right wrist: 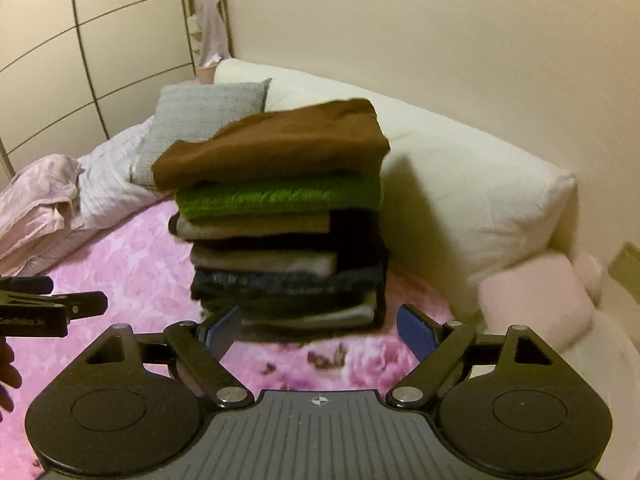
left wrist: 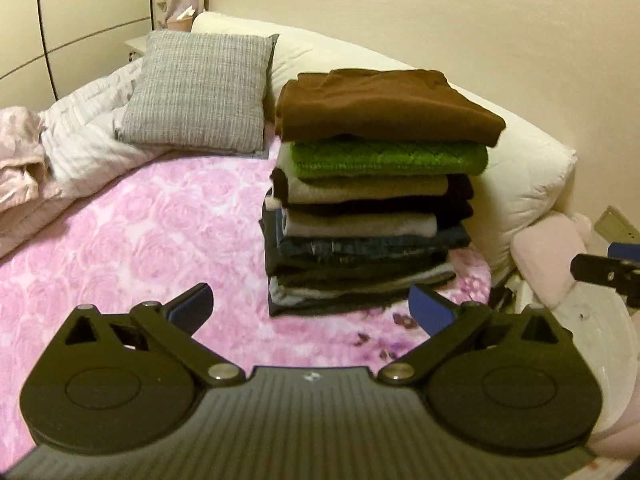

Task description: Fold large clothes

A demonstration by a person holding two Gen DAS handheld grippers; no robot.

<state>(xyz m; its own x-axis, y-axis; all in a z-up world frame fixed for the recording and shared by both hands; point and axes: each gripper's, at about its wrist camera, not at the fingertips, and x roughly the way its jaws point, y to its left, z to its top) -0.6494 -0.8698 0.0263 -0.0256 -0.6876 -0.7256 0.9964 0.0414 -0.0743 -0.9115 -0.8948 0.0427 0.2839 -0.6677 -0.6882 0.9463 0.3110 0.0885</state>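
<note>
From the left wrist, the left tool [left wrist: 312,308] hung with its jaws spread wide and nothing between them, over the pink rose-patterned bedspread [left wrist: 132,240] just in front of the stack of folded clothes [left wrist: 368,216]. The stack stood on the bed against the white bolster [left wrist: 520,176], a brown garment [left wrist: 384,108] on top, a green knit [left wrist: 392,158] under it, and beige, dark and denim layers below. A grey cushion [left wrist: 200,88] leaned just to its left, and crumpled pale bedding [left wrist: 80,140] lay further left. No unfolded garment showed in this view — the step in hand looked like clearing away from the pile to fetch the next piece. Part of the right tool showed at the right edge.

From the right wrist, the right tool [right wrist: 320,332] was likewise wide open and empty, close to the foot of the same stack. The brown top layer overhung toward the left and the pile leaned slightly — I judged it tall enough to topple if brushed. The left tool poked in at the left edge, with fingertips [right wrist: 8,380] of a hand below it.

To do this well, both tools should draw back clear of the pile without catching an overhanging edge, and the next garment should be spread on the open bedspread, well apart from the stack.
</note>
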